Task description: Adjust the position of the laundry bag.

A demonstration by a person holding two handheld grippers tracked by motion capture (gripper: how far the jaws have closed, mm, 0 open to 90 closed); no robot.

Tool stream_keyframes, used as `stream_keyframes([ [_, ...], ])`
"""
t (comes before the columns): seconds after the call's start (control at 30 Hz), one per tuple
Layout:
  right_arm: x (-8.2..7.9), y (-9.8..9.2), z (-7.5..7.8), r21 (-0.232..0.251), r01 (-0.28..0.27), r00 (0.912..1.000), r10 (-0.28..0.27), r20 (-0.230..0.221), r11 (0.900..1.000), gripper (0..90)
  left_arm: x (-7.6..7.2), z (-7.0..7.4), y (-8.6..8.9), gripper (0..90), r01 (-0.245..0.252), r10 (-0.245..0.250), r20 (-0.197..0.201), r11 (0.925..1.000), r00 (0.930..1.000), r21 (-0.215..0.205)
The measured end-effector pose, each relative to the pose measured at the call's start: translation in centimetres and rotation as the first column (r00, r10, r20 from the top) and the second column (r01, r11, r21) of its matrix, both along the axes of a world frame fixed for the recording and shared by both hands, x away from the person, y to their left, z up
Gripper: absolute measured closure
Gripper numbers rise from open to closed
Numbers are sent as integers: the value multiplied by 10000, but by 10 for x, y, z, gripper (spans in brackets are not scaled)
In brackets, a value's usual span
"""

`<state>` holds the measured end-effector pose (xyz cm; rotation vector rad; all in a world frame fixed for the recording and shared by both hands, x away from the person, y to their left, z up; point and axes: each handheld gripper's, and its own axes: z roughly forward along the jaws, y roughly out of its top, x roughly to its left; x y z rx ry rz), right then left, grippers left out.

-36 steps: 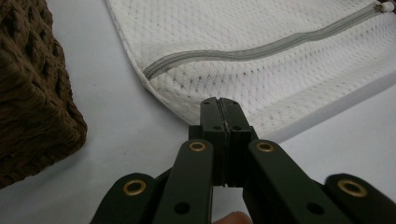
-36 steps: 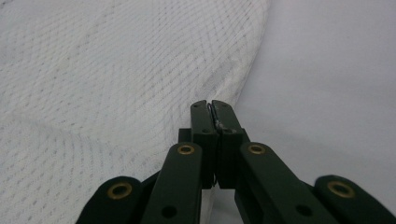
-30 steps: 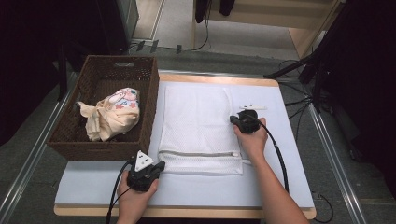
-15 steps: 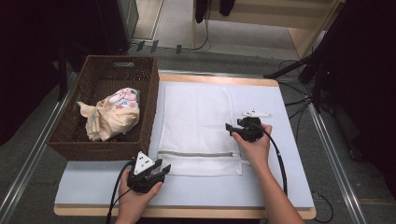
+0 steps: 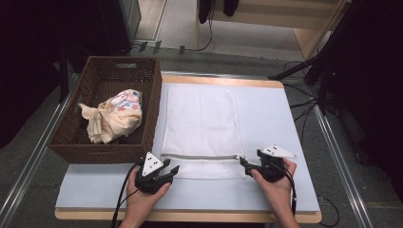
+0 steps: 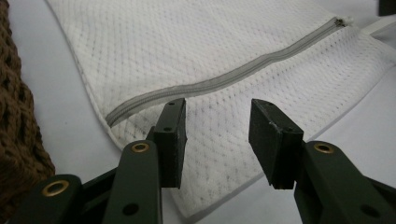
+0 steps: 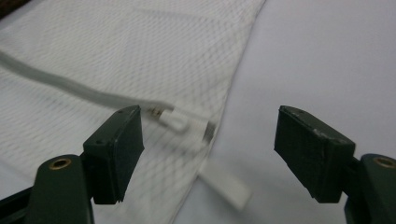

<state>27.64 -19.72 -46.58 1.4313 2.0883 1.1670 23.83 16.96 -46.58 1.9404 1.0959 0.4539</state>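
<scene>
Now the right tool has just spread its jaws, nothing gripped, the zipper pull lying between them. Left tool, jaws parted, hovers over the mesh bag's near corner. Bag lies flat on the tabletop, zipper closed; clothes wait in the basket. Opening and loading remain.
</scene>
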Motion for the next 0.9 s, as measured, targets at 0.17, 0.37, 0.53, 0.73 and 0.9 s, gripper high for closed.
stream_keyframes([
  [0.17, -27, -2, -4, 62, -176, 9997, 177, -146, 9998, 251, 2, -2, -5, 574, 165, -165, 91, 9999, 9998, 3],
  [0.37, -30, -7, -7, 68, 207, 9998, -207, -72, 9998, 267, 7, -3, -7, 571, 454, -453, 65, 9990, 9990, -56],
  [0.53, -30, -13, -11, 252, 517, 9986, -514, -103, 9983, 288, 7, -3, -7, 568, 483, -483, 55, 9988, 9988, -53],
  [0.73, -25, -14, -12, 300, 442, 9990, -441, -42, 9986, 289, 9, -4, -8, 565, 540, -539, 67, 9985, 9985, -50],
  [0.9, -29, -17, -13, 283, 486, 9988, -484, -48, 9984, 290, 10, -4, -12, 565, 584, -586, 160, 9983, 9982, 82],
])
